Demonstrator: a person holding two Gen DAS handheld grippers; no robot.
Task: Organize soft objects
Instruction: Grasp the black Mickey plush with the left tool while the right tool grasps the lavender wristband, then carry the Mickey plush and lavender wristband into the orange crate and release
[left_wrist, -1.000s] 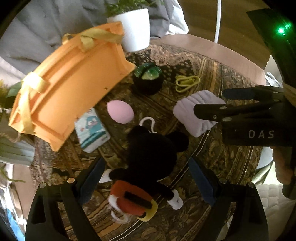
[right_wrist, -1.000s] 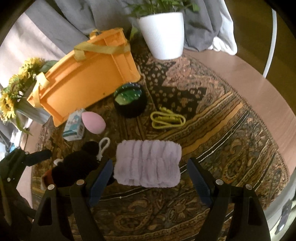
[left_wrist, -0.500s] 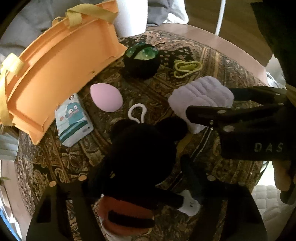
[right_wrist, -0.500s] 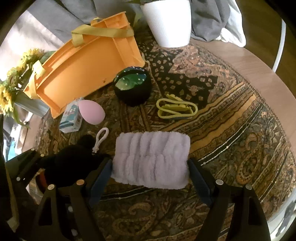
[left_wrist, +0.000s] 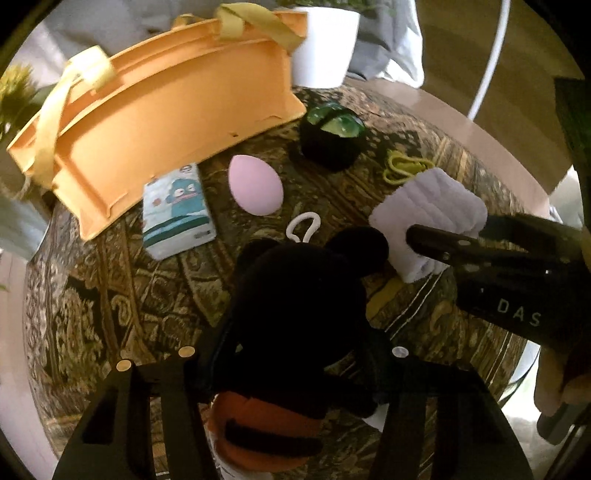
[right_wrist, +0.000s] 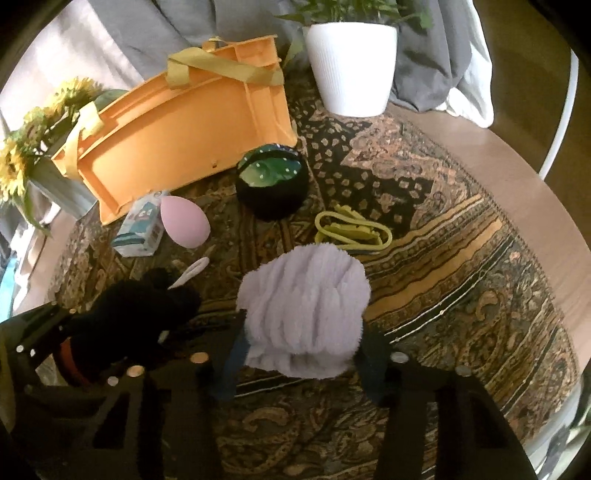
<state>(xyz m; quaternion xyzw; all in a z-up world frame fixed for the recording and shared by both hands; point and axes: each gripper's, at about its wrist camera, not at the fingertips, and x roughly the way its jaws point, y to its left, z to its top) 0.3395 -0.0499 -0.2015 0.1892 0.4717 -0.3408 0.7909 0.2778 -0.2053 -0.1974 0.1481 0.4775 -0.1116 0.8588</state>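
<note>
My left gripper (left_wrist: 295, 365) is shut on a black mouse plush (left_wrist: 299, 295) with orange shorts and a white loop. The plush also shows at the left of the right wrist view (right_wrist: 136, 317). My right gripper (right_wrist: 299, 354) is shut on a fluffy lilac cloth (right_wrist: 306, 306), bunched between its jaws; the cloth also shows in the left wrist view (left_wrist: 428, 210). An orange storage box (left_wrist: 166, 122) with yellow straps lies tipped at the back left (right_wrist: 184, 129).
On the patterned round rug (right_wrist: 443, 258) lie a pink egg-shaped sponge (left_wrist: 255, 184), a tissue pack (left_wrist: 177, 210), a black and green round pouch (right_wrist: 273, 184) and a yellow-green band (right_wrist: 351, 230). A white plant pot (right_wrist: 354, 66) stands behind. Sunflowers (right_wrist: 22, 147) stand at far left.
Both grippers moved down onto their objects and closed: the left on the black plush, the right on the lilac cloth, which is now squeezed narrower.
</note>
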